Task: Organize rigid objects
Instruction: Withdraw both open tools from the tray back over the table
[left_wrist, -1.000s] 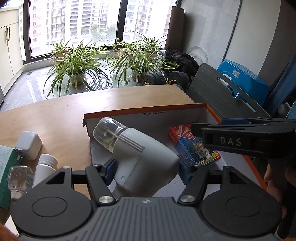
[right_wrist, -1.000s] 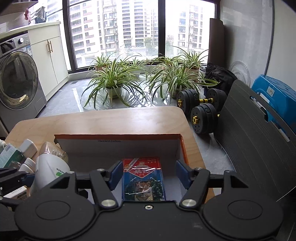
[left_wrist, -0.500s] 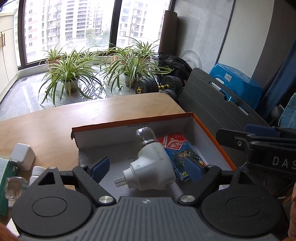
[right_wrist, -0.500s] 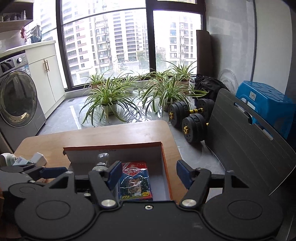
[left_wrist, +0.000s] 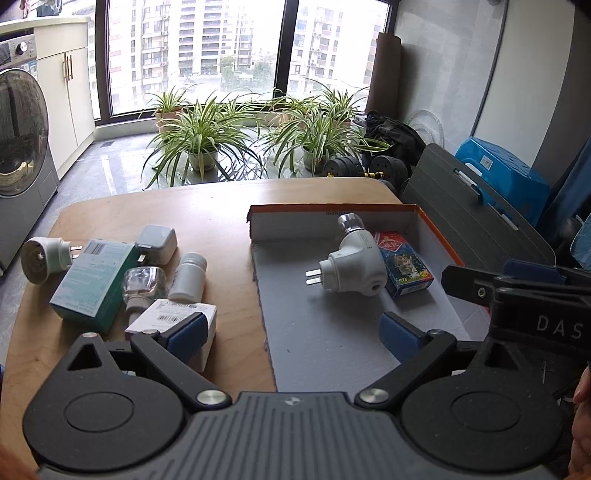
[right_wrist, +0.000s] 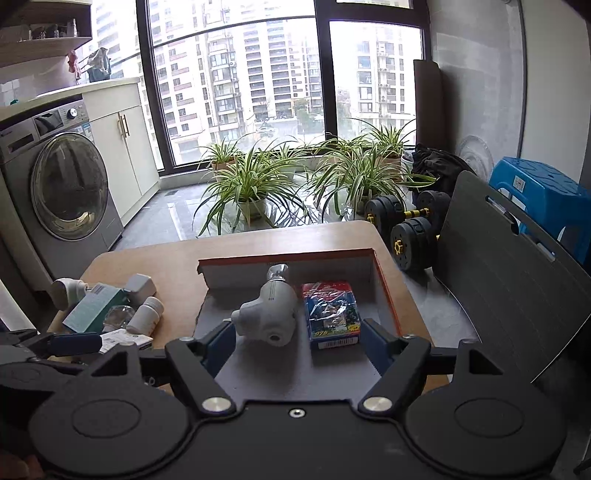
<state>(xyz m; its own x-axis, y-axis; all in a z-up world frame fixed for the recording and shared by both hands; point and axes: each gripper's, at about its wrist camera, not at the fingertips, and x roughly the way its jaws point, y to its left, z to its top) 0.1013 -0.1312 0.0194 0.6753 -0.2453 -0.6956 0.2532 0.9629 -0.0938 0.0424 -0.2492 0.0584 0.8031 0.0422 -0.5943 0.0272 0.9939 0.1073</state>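
Note:
A white plug-in device with a clear bulb (left_wrist: 356, 264) lies on its side on the grey floor of an orange-rimmed cardboard box (left_wrist: 332, 209). Beside it, on its right, lies a blue and red card pack (left_wrist: 402, 264). My left gripper (left_wrist: 293, 332) hangs above the box's near left edge, its jaws opening with nothing between them. My right gripper (right_wrist: 299, 339) hovers over the box's near end, jaws also opening and empty. The device (right_wrist: 271, 314) and the pack (right_wrist: 332, 314) lie beyond its fingertips. On the table left of the box lie several loose items, among them a teal box (left_wrist: 92, 280) and a white bottle (left_wrist: 188, 275).
Also left of the box are a round white plug (left_wrist: 42, 258), a grey charger cube (left_wrist: 157, 243), a glass bottle (left_wrist: 142, 284) and a white carton (left_wrist: 173, 317). A grey chair back (left_wrist: 472, 221) stands to the table's right. Dumbbells (right_wrist: 413, 229) and potted plants sit beyond.
My left gripper let go of the white plug-in device, which now lies in the box. Both grippers drew back and upward from the box, their jaws spreading wider.

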